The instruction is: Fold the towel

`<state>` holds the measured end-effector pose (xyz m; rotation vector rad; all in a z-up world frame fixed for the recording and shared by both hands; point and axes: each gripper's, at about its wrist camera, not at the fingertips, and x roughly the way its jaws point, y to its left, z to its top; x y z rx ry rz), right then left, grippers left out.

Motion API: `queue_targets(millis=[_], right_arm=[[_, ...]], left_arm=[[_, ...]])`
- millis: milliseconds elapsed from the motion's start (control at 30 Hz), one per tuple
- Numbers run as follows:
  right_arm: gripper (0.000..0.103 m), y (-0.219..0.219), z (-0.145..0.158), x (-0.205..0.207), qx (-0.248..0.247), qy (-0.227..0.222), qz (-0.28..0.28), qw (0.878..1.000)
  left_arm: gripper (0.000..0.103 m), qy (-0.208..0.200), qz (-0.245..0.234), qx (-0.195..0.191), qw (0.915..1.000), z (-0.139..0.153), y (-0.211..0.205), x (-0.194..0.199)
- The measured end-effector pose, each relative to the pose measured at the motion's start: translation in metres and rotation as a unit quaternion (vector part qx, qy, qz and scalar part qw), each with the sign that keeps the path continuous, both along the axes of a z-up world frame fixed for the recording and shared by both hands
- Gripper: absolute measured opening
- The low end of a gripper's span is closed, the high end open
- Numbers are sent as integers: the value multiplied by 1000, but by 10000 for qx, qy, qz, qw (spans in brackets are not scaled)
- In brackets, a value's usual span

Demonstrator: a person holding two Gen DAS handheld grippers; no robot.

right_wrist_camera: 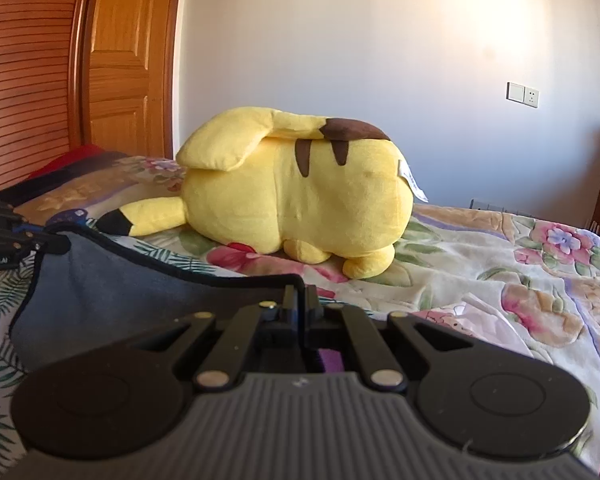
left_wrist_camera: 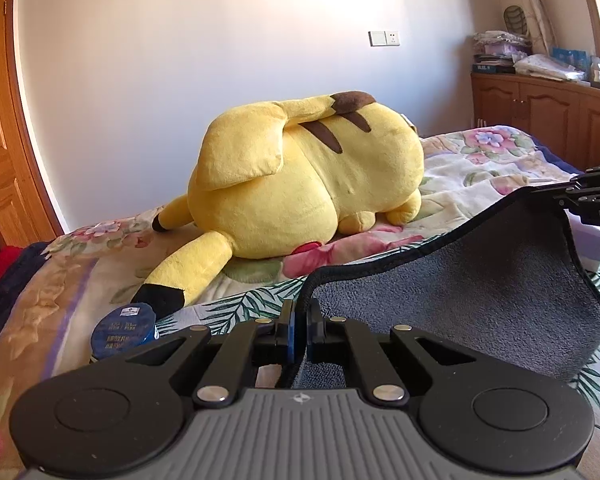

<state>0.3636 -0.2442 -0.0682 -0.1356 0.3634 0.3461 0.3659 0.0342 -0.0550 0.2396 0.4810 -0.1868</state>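
Observation:
A grey towel [left_wrist_camera: 480,280] with a black hem hangs stretched between my two grippers above the bed. My left gripper [left_wrist_camera: 300,308] is shut on one top corner of the towel. My right gripper [right_wrist_camera: 300,294] is shut on the other top corner; the towel [right_wrist_camera: 120,292] sags to its left. The right gripper also shows at the right edge of the left wrist view [left_wrist_camera: 572,196], and the left gripper shows at the left edge of the right wrist view [right_wrist_camera: 40,242]. The towel's lower part is hidden behind the gripper bodies.
A large yellow plush toy [left_wrist_camera: 300,184] lies on the floral bedspread [left_wrist_camera: 480,164] just beyond the towel. A blue round tin [left_wrist_camera: 124,332] sits by the plush ear at left. A wooden cabinet [left_wrist_camera: 540,112] stands far right, a wooden door [right_wrist_camera: 120,60] far left.

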Motion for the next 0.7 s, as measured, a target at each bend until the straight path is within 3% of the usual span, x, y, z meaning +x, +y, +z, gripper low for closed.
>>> queue_targets(millis=[300,700], right_arm=[[3,-2,-15,21,102,-3,-148,9998],[3,5,-49,49,-275,340,-214,9988]], left_arm=[[0,-29,34,59,10000,-8,-4,22],[0,356,147,165,9991,-56,-3,59]])
